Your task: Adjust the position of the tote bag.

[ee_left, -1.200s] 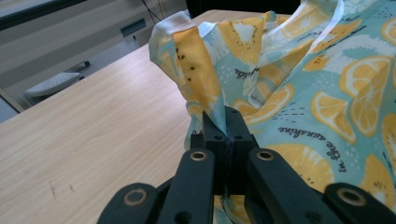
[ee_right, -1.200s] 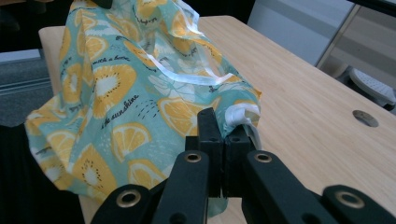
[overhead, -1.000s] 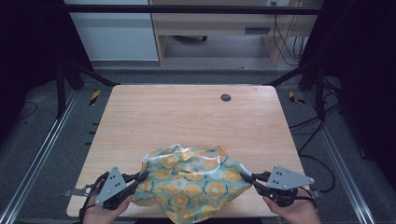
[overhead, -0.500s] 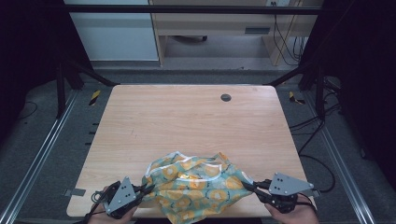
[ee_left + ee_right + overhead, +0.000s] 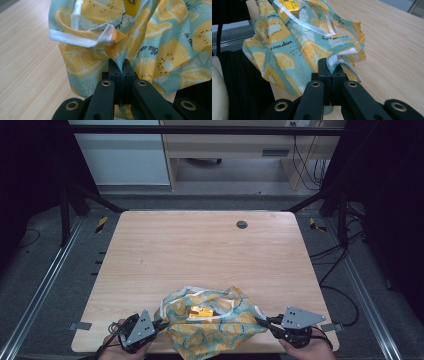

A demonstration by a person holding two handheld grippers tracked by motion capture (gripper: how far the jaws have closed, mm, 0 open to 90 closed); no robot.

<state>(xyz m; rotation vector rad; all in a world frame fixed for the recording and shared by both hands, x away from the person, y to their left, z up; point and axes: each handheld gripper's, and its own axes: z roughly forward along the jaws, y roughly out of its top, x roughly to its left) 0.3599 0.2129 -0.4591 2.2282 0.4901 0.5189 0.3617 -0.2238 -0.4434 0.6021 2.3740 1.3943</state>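
We have the fruit-print cloth (image 5: 212, 322) pinched at either side, left tool (image 5: 159, 325) and right tool (image 5: 264, 322) both clamped on it at the counter's (image 5: 200, 250) near edge, still bunched around a yellow packet (image 5: 200, 311), so spreading or folding remains.

I see thin printed cloth (image 5: 210, 320), slightly sheeny with white stitched hems, on a matt pale wood-grain table (image 5: 200, 245).
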